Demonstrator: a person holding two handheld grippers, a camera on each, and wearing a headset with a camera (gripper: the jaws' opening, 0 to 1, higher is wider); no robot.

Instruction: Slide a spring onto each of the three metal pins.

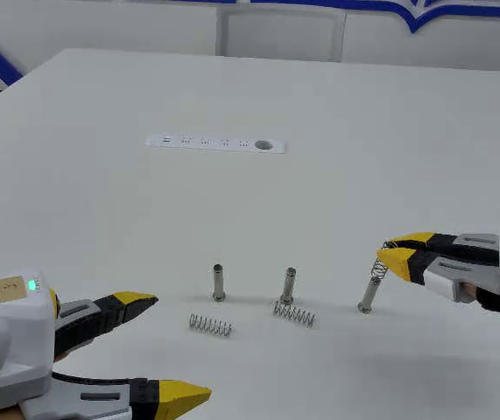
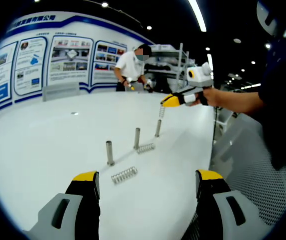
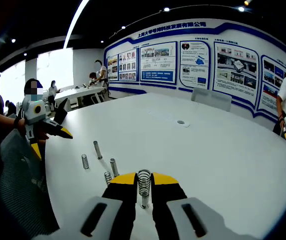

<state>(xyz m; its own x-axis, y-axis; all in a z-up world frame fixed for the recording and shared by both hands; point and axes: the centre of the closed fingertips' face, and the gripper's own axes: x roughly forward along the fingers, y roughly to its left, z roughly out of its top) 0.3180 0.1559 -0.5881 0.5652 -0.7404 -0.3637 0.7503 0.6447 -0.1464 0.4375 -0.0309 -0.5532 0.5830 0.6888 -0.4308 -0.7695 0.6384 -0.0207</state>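
Note:
Three short metal pins stand upright on the white table: left pin (image 1: pixel 218 283), middle pin (image 1: pixel 288 286), right pin (image 1: pixel 369 294). My right gripper (image 1: pixel 393 255) is shut on a spring (image 1: pixel 378 269) held just above the right pin's top; in the right gripper view the spring (image 3: pixel 144 182) hangs between the yellow tips over the pin (image 3: pixel 145 201). Two loose springs lie flat: one (image 1: pixel 210 325) in front of the left pin, one (image 1: pixel 294 312) in front of the middle pin. My left gripper (image 1: pixel 164 346) is open at the near left, holding nothing.
A white power strip (image 1: pixel 215 143) lies farther back on the table. A chair back (image 1: pixel 280 33) stands at the far edge. People stand by the display wall in both gripper views.

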